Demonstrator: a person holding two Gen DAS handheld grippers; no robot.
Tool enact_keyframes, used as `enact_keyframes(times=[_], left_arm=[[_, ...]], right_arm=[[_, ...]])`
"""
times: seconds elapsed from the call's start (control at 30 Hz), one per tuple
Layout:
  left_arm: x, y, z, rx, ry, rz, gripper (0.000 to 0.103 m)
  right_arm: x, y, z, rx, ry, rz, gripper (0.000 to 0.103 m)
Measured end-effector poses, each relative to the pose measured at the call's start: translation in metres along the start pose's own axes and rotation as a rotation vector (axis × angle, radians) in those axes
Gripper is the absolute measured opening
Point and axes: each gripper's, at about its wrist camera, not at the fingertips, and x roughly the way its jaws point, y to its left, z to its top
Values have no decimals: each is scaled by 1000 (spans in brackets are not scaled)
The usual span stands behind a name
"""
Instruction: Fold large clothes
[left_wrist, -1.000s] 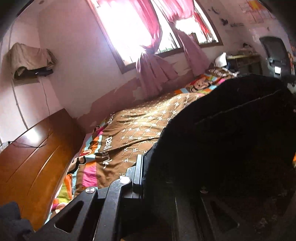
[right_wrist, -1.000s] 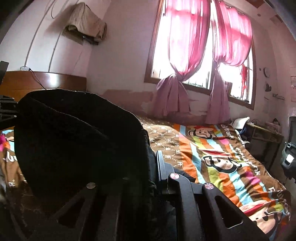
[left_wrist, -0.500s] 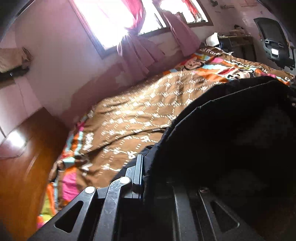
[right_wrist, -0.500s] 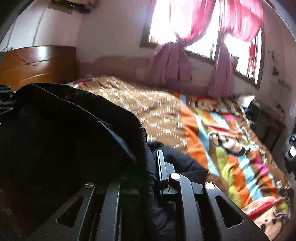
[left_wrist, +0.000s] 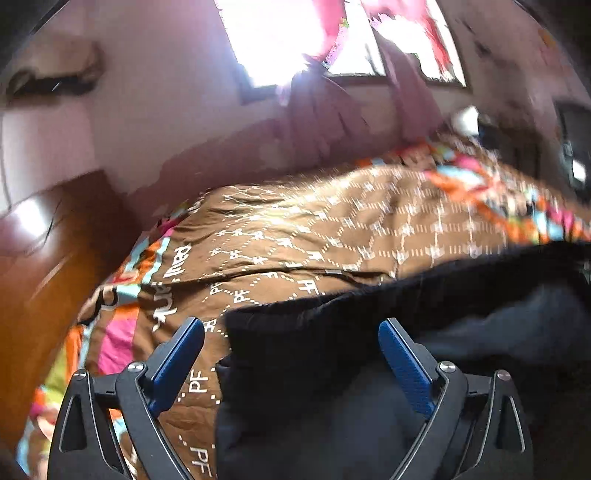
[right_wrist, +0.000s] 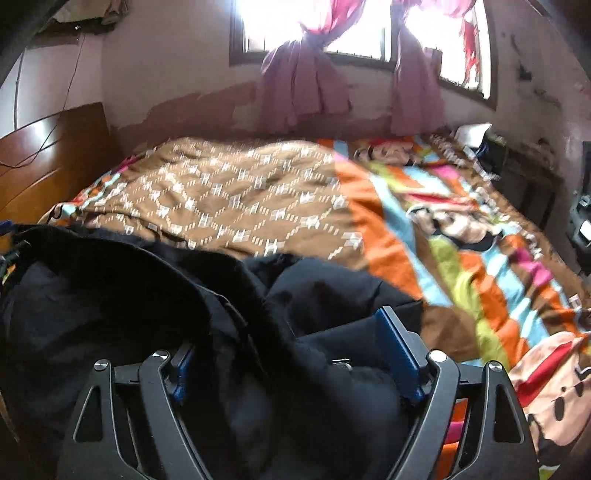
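A large black garment (left_wrist: 424, 332) lies on the bed, its folded edge running across the brown quilt. In the left wrist view my left gripper (left_wrist: 291, 332) is open, its blue pads (left_wrist: 177, 354) wide apart over the garment's left corner. In the right wrist view the same garment (right_wrist: 147, 302) lies bunched under my right gripper (right_wrist: 288, 339), which is open too, with cloth lying between its blue pads (right_wrist: 397, 343).
The bed carries a brown patterned quilt (right_wrist: 229, 195) and a striped cartoon cover (right_wrist: 480, 251). A wooden headboard (right_wrist: 40, 155) stands at the left. Pink curtains (right_wrist: 303, 88) hang at the far wall's window. A dark desk (right_wrist: 524, 173) stands right.
Both grippers have gone from shut on the black garment to open. The garment has dropped from in front of the cameras onto the bed, and both cameras now look lower.
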Motion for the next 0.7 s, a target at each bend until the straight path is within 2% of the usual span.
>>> enact_keyframes(times=[0.07, 0.17, 0.27, 0.33, 0.47, 0.57, 0.7], left_arm=[[-10, 10, 1, -38, -5, 15, 95], [-30, 18, -1, -38, -47, 40, 96], [-48, 19, -12, -33, -53, -15, 97], [-55, 11, -21, -12, -34, -74, 97], [-62, -14, -48, 72, 45, -156, 97], [-69, -26, -67, 56, 92, -250, 97], [-74, -31, -86, 14, 132, -310, 97]], right_arm=[[-13, -9, 10, 21, -40, -13, 87], [-33, -19, 22, 63, -84, 3, 89], [-53, -22, 22, 75, -104, 45, 97], [-64, -18, 14, 60, -97, 81, 98], [-72, 0, -18, 2, -5, 200, 98], [-74, 11, -49, 17, 90, 302, 99], [-82, 25, -97, -2, 168, 321, 99]])
